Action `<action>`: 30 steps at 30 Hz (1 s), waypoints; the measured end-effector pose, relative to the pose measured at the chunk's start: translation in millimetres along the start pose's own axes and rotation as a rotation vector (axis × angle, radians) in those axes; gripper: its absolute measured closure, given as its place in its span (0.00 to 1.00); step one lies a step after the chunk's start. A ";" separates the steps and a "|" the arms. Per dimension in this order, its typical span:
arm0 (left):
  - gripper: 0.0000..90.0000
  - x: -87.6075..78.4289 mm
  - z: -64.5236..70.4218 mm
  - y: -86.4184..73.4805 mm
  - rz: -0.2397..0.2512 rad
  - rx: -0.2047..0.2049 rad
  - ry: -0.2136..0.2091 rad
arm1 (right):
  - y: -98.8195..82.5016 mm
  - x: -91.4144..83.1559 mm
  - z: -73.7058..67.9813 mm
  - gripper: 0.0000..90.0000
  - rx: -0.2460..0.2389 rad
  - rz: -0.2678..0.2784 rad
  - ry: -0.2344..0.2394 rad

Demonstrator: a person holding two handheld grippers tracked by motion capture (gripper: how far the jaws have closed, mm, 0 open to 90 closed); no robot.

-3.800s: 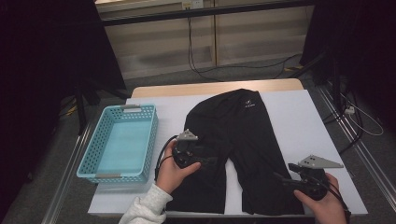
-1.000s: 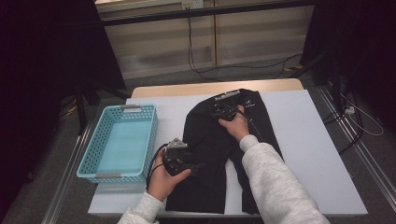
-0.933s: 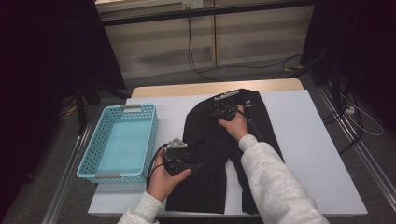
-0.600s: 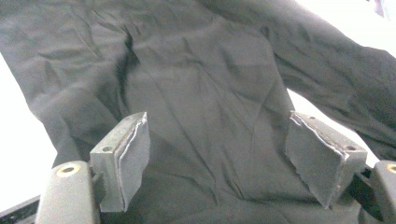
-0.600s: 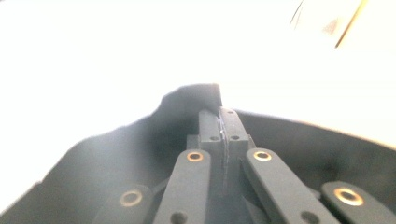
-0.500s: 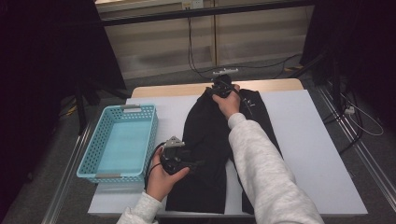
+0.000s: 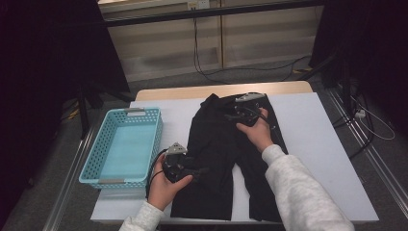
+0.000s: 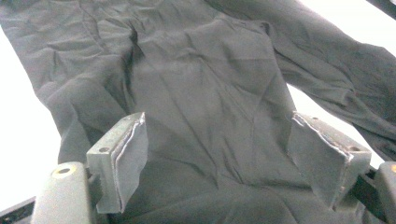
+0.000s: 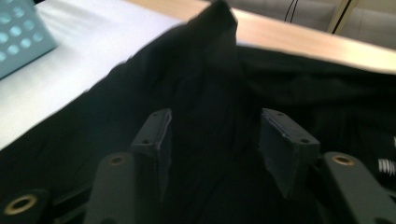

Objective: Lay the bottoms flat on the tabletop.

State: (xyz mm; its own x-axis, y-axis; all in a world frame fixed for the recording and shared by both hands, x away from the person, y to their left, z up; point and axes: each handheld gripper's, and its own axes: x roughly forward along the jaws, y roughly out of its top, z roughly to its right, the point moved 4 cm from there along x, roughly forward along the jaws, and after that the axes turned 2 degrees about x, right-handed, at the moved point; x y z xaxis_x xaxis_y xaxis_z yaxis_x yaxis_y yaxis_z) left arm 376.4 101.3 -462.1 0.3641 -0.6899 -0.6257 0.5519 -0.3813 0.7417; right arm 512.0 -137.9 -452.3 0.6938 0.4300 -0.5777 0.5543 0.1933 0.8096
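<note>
**Folding the black garment: status at the far edge**

My left gripper [image 7: 188, 169] rests on the near left part of the black garment [image 7: 226, 159], jaws spread wide, with flat cloth lying between the pads but not pinched. It acts as a hold-down point only.

The garment lies on the white worktop [image 7: 317, 144], roughly in the middle, long axis running away from me. One side already appears laid over toward the centre; the near right portion still splays outward as a separate strip, so I judge the fold about half done.

My right gripper [image 7: 239, 114] is at the garment's far end, above the cloth. Its jaws have just been opening and now stand apart; in the right gripper view a raised peak of fabric [image 9: 219, 28] sits ahead of them, between the pads but not gripped. I judge this a release.

Remaining: fold the near right strip, fold lengthwise, then presumably transfer to the turquoise basket [image 7: 96, 159] at the left, which holds nothing yet.
</note>
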 end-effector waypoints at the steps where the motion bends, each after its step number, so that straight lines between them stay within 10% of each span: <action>1: 0.23 -0.1 -0.9 -0.1 0.001 -0.001 0.004 | -3.9 -3.4 -0.3 0.51 0.008 -0.004 0.000; 7: 0.23 2.5 -5.6 -3.2 -0.013 -0.004 0.031 | -25.5 -18.3 -5.5 0.64 -0.008 -0.033 0.013; 17: 0.22 6.2 -14.1 -2.8 -0.009 -0.016 0.109 | -59.1 -67.8 10.3 0.51 -0.037 -0.040 -0.059; 30: 0.22 15.2 -29.5 2.9 -0.002 -0.036 0.240 | -130.6 -132.4 58.1 0.49 0.081 -0.059 -0.185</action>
State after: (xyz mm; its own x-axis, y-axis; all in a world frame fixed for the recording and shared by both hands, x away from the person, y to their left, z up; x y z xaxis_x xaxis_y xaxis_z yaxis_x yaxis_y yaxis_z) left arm 405.7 107.9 -476.6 0.5287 -0.5211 -0.6700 0.5774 -0.3578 0.7339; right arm 374.4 -271.3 -487.6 0.7277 0.2496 -0.6388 0.6262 0.1381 0.7673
